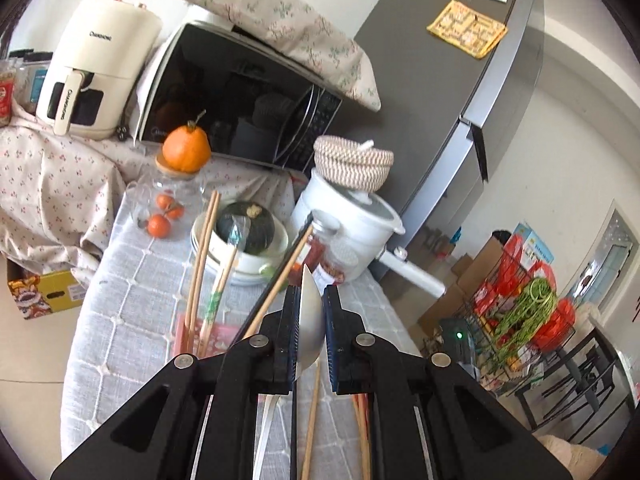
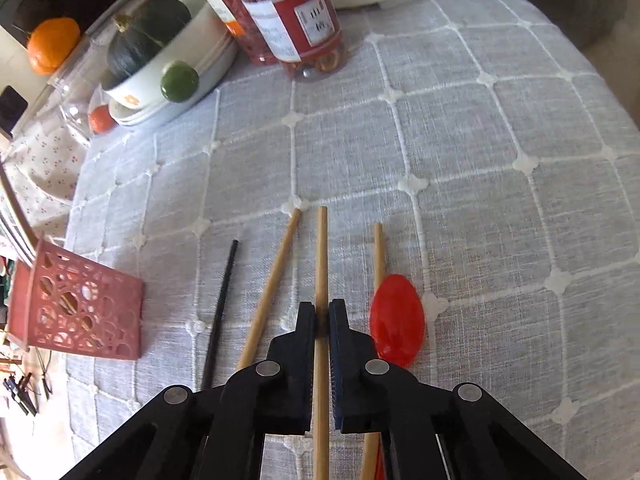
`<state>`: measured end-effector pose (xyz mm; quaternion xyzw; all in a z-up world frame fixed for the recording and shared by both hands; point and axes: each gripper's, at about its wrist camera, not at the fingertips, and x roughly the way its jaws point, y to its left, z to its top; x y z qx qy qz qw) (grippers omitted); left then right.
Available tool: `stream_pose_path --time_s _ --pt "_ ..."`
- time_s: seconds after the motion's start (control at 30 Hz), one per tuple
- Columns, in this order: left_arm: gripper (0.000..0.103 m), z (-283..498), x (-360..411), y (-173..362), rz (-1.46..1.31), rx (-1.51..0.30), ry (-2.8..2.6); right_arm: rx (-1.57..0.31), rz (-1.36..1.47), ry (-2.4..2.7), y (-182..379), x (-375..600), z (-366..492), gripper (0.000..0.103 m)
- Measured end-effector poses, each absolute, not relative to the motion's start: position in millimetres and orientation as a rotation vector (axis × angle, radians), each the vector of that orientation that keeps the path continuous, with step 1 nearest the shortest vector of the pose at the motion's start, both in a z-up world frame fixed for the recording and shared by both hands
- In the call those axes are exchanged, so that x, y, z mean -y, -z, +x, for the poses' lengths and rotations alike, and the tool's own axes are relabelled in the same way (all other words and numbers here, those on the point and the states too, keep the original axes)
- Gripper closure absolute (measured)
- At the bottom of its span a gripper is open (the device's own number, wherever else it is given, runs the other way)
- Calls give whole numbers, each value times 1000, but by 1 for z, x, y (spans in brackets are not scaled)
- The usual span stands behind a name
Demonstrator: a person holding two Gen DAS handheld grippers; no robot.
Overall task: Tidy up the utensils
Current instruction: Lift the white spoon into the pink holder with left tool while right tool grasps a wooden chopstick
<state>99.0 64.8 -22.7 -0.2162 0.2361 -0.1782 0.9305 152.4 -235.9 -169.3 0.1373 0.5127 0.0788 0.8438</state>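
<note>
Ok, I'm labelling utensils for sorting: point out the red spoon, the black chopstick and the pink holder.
red spoon (image 2: 397, 320): right wrist view, middle of its bowl.
black chopstick (image 2: 221, 308): right wrist view, mid-shaft.
pink holder (image 2: 80, 312): right wrist view, its perforated side wall.

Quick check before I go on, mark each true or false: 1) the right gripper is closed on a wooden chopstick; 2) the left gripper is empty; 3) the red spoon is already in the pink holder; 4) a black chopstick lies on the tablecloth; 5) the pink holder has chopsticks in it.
1) True: the right gripper is shut on a wooden chopstick.
2) False: the left gripper holds a metal spoon.
3) False: the red spoon lies on the tablecloth.
4) True: the black chopstick lies there, beside the pink holder.
5) True: chopsticks stand in it.
</note>
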Motion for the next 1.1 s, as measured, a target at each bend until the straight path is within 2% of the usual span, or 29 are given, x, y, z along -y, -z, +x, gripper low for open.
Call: stream_pose_path --time_s 0.13,0.33,0.8,0.97,1.03,1.1 --pt "91 110 -74 10 -480 -378 348 -988 305 -212 141 239 138 98" --pt "91 137 -71 8 -467 -322 356 -885 305 -267 115 229 127 98" --pt "91 176 -69 44 -401 -352 299 -773 278 -350 87 212 109 98" --pt "90 180 -71 60 -403 -448 288 -756 272 -360 79 211 99 98" --pt "84 178 -72 61 -402 -495 283 -744 267 -365 74 211 95 98" --pt "64 174 -72 62 -401 -542 269 -730 262 -366 69 210 92 98"
